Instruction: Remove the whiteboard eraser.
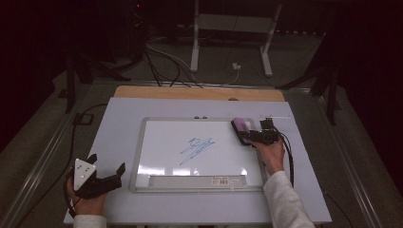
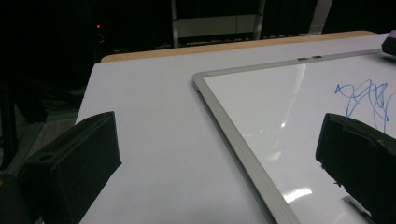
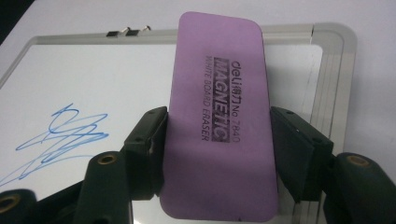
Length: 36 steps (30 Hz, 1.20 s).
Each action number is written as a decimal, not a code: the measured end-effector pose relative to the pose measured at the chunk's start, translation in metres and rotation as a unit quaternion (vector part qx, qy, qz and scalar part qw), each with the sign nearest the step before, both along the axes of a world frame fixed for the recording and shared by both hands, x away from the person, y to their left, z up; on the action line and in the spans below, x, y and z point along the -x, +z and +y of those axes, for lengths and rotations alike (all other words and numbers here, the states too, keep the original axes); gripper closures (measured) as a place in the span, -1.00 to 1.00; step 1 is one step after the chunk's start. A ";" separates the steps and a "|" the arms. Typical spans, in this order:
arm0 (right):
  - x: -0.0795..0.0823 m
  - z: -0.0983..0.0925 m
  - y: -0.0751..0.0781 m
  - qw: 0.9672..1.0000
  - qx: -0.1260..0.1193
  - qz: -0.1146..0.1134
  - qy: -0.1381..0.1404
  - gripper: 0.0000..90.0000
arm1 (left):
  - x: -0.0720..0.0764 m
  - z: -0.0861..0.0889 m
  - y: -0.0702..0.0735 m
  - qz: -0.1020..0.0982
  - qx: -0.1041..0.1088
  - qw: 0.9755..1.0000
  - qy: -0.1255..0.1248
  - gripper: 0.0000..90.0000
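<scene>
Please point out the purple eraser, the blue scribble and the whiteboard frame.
purple eraser (image 3: pixel 217 121): right gripper view, printed top face.
blue scribble (image 1: pixel 196 148): high view, middle of the lines.
whiteboard frame (image 2: pixel 233 140): left gripper view, left edge.

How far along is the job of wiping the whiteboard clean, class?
Done: the right gripper has closed on the purple eraser, which sits over the whiteboard's top right corner. In hand: bringing the eraser to the marks. Left: the blue scribble is whole, so no wiping shows yet. The left gripper rests open beside the board.
</scene>
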State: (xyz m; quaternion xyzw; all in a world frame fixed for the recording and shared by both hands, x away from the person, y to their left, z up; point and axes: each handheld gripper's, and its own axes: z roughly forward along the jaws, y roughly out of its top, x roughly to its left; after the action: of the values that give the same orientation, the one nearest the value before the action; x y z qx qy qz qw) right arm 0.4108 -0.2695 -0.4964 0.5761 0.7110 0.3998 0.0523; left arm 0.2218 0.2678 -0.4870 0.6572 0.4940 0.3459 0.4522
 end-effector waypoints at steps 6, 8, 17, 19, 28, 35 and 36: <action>0.003 0.000 0.005 1.000 0.001 -0.009 0.002 -0.11 | 0.000 0.000 0.000 0.000 0.000 1.000 -0.001 -0.99; 0.003 0.000 0.007 1.000 0.000 -0.012 0.002 -0.11 | 0.000 0.000 0.000 0.001 -0.001 1.000 -0.001 -0.99; 0.006 0.005 0.022 0.999 0.005 -0.032 0.013 -0.11 | 0.000 0.000 -0.001 0.001 0.000 1.000 0.001 -0.99; 0.007 0.008 0.026 0.999 0.006 -0.038 0.017 -0.11 | 0.000 0.000 0.000 0.000 0.000 1.000 0.001 -0.99; 0.010 0.018 0.034 0.998 0.010 -0.050 0.027 -0.11 | 0.001 0.000 0.000 0.000 -0.001 1.000 0.000 -0.99; 0.012 0.027 0.041 0.997 0.010 -0.059 0.042 -0.11 | 0.000 0.000 -0.001 0.001 -0.001 1.000 -0.001 -0.99; 0.012 0.029 0.042 0.997 0.011 -0.061 0.044 -0.11 | 0.000 0.000 -0.001 0.001 -0.001 1.000 -0.001 -0.99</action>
State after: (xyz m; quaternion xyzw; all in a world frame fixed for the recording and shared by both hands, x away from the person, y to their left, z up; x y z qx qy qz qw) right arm 0.3988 -0.2406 -0.4540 0.5179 0.7355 0.4286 0.0843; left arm 0.2220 0.2675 -0.4877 0.6585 0.4936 0.3451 0.4513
